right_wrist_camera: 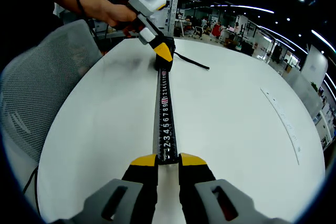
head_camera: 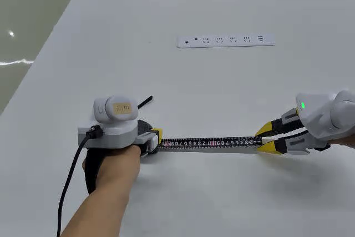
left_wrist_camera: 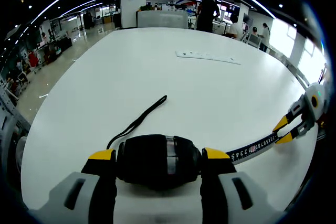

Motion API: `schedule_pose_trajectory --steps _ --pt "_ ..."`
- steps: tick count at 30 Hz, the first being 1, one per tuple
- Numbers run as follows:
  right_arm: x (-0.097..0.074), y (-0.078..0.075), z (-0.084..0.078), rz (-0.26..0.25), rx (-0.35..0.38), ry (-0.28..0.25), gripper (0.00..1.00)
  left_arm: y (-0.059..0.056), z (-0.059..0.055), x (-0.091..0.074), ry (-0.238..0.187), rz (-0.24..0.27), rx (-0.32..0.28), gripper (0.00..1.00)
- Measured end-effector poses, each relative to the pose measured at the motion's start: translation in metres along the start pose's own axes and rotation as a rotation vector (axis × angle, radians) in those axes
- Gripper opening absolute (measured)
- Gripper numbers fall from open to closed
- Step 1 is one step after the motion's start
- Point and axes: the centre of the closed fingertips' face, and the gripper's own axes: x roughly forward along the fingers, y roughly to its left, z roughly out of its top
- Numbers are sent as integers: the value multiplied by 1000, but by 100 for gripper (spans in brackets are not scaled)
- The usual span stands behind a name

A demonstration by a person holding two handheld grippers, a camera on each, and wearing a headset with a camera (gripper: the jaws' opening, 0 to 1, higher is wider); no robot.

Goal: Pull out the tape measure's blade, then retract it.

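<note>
**Tongs clenched at both ends, pull-out looks done**

Yellow-tipped grey left tongs are clenched on the black, rounded plastic tape measure, one jaw on each side of its case. The case sits at the near left of the plain white tabletop. This grip reads as an anchor: with the case pinned, a pull draws the tape out instead of dragging the whole thing along.

At the near right, the matching right tongs are closed on the free end of the narrow black blade with white numerals. The blade runs straight from left to right between the two tools, numerals facing up. It lies low along the tabletop, though whether it rests on the surface cannot be told. Holding it by the very tip leaves the full drawn length in the open and in line with the case mouth, so it should feed back without kinking.

The thin black wrist strap trails loose on the far side of the case, clear of the blade's path. A flat white power strip lies far off, well apart from the work.

The extension appears complete, and retraction is the step left. That probably calls for the right tongs to travel left under control, since a sudden release could let the blade snap home.
</note>
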Motion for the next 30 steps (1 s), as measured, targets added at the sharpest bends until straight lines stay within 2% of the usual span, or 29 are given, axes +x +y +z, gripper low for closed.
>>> schedule_pose_trajectory --steps 5,7,16,20,28,30 --pt "2 1 3 3 0 0 14 4 1 6 3 1 -1 61" --pt "3 0 2 4 1 0 14 -1 0 0 -1 2 -1 61" --pt "5 2 6 5 5 0 14 -2 0 -2 -3 5 -4 61" --pt "7 2 7 6 9 1 14 3 1 4 -3 6 -6 61" --pt "11 2 12 10 8 -2 14 -2 0 -2 -4 8 -8 61" --pt "12 1 12 12 10 -1 14 1 1 2 -4 7 -8 61"
